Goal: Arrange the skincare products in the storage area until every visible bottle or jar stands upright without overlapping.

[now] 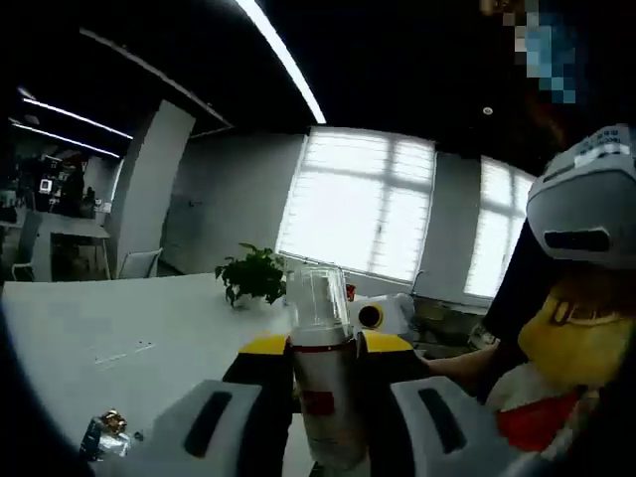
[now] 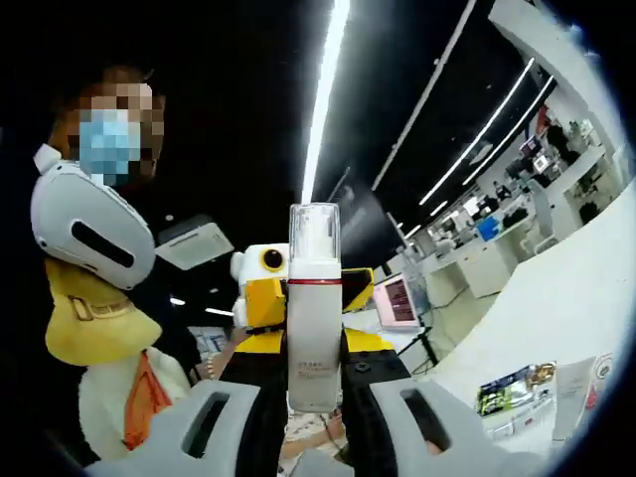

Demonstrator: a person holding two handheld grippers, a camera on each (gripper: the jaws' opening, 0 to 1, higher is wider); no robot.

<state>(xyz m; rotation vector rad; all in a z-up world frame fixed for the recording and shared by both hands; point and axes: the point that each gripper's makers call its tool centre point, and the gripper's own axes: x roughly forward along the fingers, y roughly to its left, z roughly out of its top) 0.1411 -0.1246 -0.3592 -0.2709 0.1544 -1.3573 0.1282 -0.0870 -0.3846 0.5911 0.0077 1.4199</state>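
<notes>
Between the left gripper [image 1: 326, 373] jaws: pump bottle [image 1: 323, 383] clamped upright over white table [image 1: 119, 333]; plant [image 1: 253, 273] behind | right gripper view: right gripper [image 2: 314, 373] grips white bottle [image 2: 314, 318] upright, packets [image 2: 517, 388] on table

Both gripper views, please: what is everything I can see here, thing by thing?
Pump bottle: one, silver-white with a clear cap and red band, upright between the left gripper's jaws.
Pump bottle: one, white with a clear cap and red band, upright between the right gripper's jaws.
Small gold-topped item: one, on the white table; too small to identify.
Potted plant: one, green, far side of the table.
Flat packets: a few, printed, on the table at lower right.
Monitor: one, pinkish screen, behind.
Left gripper: yellow and black, jaws shut on its bottle.
Right gripper: likewise.
</notes>
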